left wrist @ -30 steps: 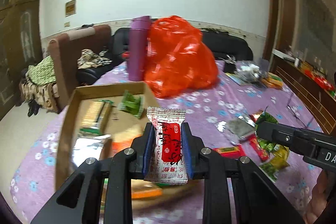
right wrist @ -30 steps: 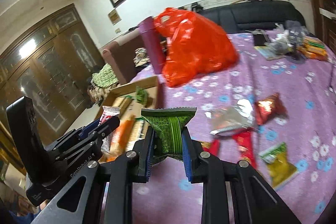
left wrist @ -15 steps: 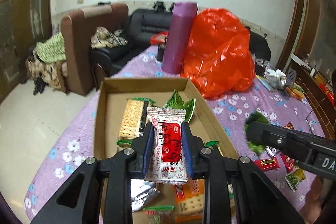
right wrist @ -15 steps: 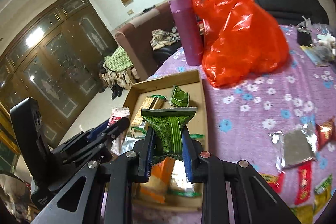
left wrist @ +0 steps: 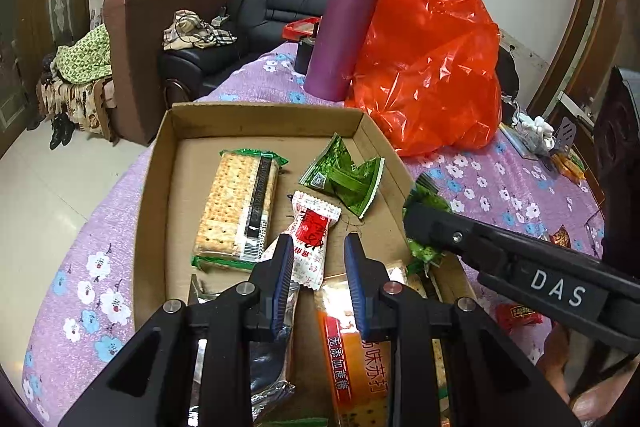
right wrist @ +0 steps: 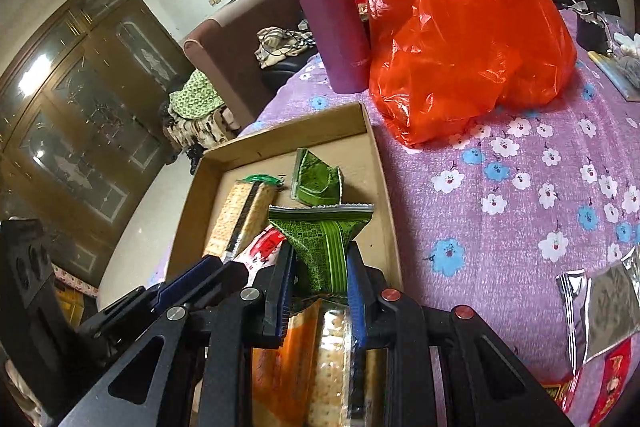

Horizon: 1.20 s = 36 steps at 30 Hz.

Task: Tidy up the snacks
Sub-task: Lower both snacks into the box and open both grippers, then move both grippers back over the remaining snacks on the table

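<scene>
Both grippers tilt down over the shallow brown cardboard tray [left wrist: 256,125] on the purple flowered tablecloth [right wrist: 500,211]. Left gripper [left wrist: 316,259]: in its own view the red-and-white sealed candy packet [left wrist: 314,235] sits skewed between the blue pads, touching the left one with a gap at the right one; hard to tell if it is pinched or lying loose in the tray. Right gripper [right wrist: 320,267]: jaws clamped on the green foil snack pouch [right wrist: 324,239], held upright above the tray's near end. In the tray: clear-wrapped cracker pack with green ends [left wrist: 236,207], crumpled green pouch [left wrist: 344,179], orange-labelled cracker pack [left wrist: 352,355] partly hidden by the fingers, silver wrapper [left wrist: 264,359] mostly covered. Tall purple flask [left wrist: 348,23] and orange-red plastic bag [left wrist: 432,63] stand behind the tray. Loose silver packet [right wrist: 600,311] on the cloth is cut off at the right edge. Versus a second ago: both grippers have come from the loose pile over to the tray, and the candy packet, then upright and squarely gripped, now leans over.
</scene>
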{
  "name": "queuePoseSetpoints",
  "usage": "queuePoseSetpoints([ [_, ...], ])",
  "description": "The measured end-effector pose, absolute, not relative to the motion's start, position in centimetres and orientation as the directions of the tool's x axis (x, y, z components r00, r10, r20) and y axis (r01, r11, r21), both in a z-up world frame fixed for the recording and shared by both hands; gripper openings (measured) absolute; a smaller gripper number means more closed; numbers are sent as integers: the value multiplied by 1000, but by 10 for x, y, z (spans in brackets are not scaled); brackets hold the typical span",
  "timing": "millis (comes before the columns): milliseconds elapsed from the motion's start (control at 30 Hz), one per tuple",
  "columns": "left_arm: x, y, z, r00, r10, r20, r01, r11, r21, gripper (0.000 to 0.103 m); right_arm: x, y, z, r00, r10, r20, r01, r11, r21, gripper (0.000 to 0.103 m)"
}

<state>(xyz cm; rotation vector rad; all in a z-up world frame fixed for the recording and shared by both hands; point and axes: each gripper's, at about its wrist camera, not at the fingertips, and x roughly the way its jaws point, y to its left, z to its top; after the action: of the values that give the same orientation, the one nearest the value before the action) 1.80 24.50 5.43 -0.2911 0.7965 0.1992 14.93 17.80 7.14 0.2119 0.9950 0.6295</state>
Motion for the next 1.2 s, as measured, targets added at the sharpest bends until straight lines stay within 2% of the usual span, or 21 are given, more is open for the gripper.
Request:
queuePoseSetpoints([
  [467,17,246,54,685,68,-725,-286,941,-182,25,153,189,65,383,556,-738,-411,818,403,29],
  [1033,1,232,71,715,79,-695,-273,946,-173,27,128,152,94,402,639,-656,-445,762,470,29],
  [1167,-5,218,79,731,78,-678,-252,954,-162,37,117,134,95,419,630,-654,-435,772,464,51],
  [1200,-6,214,80,734,79,-675,-248,956,-158,37,115,128,95,422,631,-651,-426,772,472,51],
])
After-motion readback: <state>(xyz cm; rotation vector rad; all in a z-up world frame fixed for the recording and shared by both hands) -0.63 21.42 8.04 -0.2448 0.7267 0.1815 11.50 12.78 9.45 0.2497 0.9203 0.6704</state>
